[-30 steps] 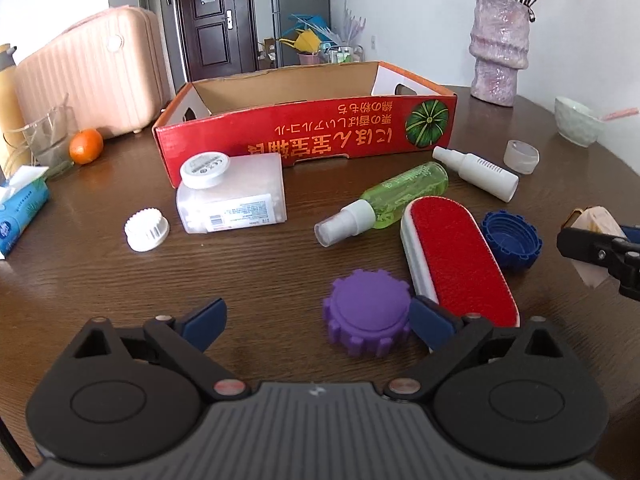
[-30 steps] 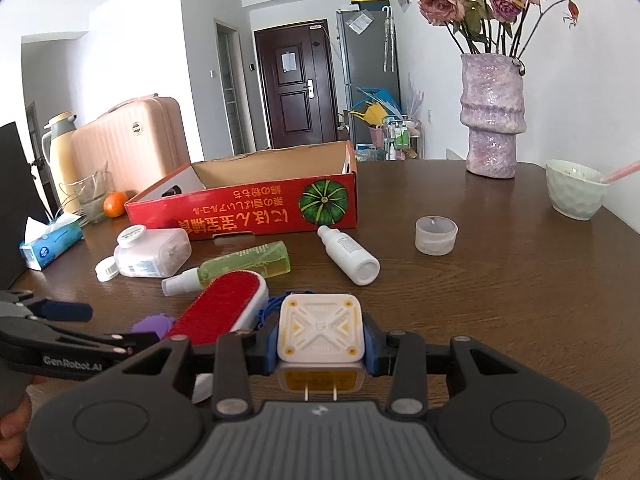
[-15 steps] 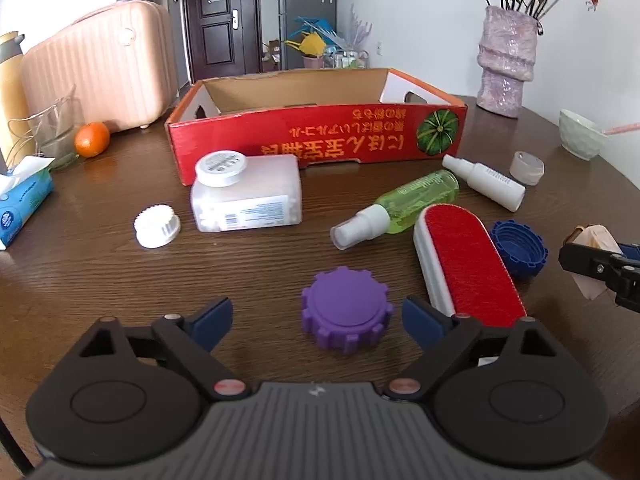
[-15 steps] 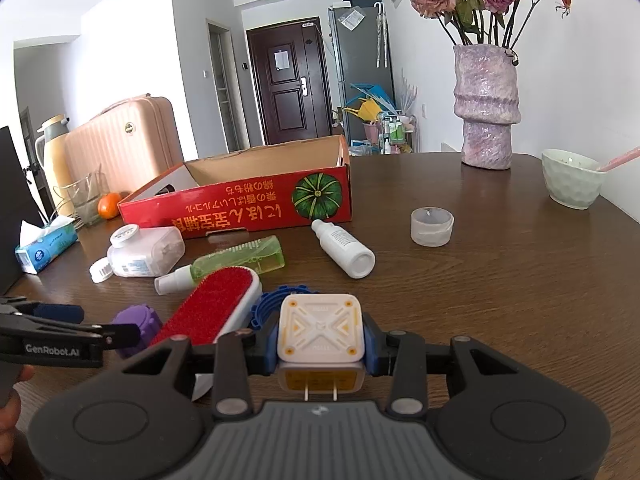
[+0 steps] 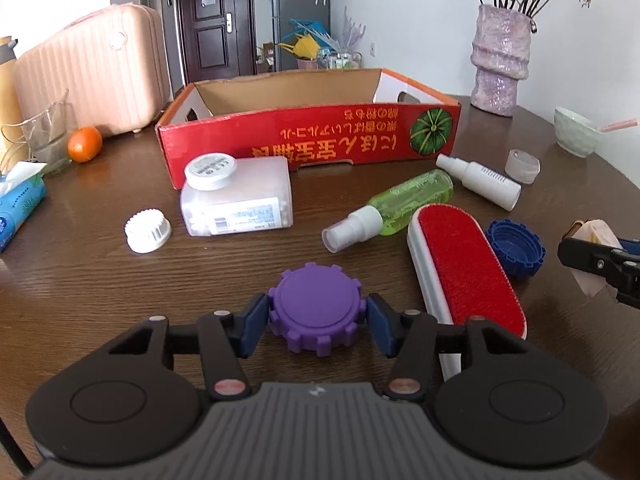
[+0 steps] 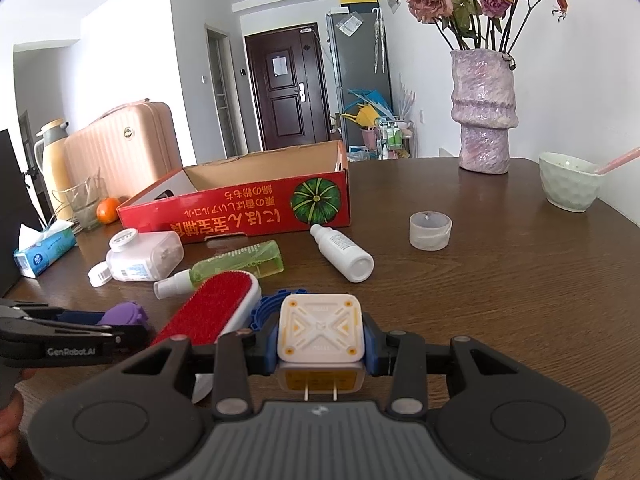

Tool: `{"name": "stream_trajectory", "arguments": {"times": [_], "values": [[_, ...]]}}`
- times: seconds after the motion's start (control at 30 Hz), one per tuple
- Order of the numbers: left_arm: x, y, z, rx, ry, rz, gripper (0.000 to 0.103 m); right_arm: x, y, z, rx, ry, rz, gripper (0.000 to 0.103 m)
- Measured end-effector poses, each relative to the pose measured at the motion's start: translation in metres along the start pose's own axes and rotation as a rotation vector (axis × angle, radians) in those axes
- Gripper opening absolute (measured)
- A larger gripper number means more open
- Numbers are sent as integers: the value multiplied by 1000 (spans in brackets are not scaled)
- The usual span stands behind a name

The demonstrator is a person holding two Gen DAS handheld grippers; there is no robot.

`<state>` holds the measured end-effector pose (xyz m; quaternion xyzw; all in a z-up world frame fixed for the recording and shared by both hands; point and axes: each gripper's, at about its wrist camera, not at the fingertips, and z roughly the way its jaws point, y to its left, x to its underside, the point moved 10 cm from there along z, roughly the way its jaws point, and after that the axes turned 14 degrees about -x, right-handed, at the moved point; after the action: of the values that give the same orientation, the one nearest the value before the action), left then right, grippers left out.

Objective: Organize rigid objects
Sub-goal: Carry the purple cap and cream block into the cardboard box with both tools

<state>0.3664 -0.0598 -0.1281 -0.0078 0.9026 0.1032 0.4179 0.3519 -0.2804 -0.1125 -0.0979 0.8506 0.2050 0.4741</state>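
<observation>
A purple toothed cap (image 5: pixel 316 304) rests on the brown table (image 5: pixel 120 300). My left gripper (image 5: pixel 317 322) has its jaws closing, and both blue pads (image 5: pixel 256 320) touch the cap's sides. My right gripper (image 6: pixel 321 354) is shut on a white square plug adapter (image 6: pixel 321 326), held just above the table. An open red cardboard box (image 5: pixel 304 140) stands behind. A red lint brush (image 5: pixel 464 268), a blue cap (image 5: pixel 516 246), a green spray bottle (image 5: pixel 404 200), a white spray bottle (image 5: pixel 480 180), a white pill bottle (image 5: pixel 240 200) and a white cap (image 5: pixel 147 234) lie between.
A clear cup (image 6: pixel 430 230), a pale bowl (image 6: pixel 570 186) with a pink spoon and a purple vase (image 6: pixel 482 120) stand at the right. At the left are a tissue pack (image 5: pixel 18 204), an orange (image 5: pixel 84 143) and a glass. A pink suitcase (image 5: pixel 92 76) is behind the table.
The left jaws, wide open before, have closed in on the purple cap, which now sits centred between them. The right gripper and its adapter have not moved.
</observation>
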Motion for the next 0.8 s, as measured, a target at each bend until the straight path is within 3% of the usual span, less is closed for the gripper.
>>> {"name": "stream_trajectory", "arguments": {"times": [0.4,0.8], "values": [[-12,15,-26,-10,-61,-40,55,-10,9,-9,7,-11,-30,38],[-47,34,-48,-14,-142,-81,55,-45,31,-13,-3,-48,-90,38]]}}
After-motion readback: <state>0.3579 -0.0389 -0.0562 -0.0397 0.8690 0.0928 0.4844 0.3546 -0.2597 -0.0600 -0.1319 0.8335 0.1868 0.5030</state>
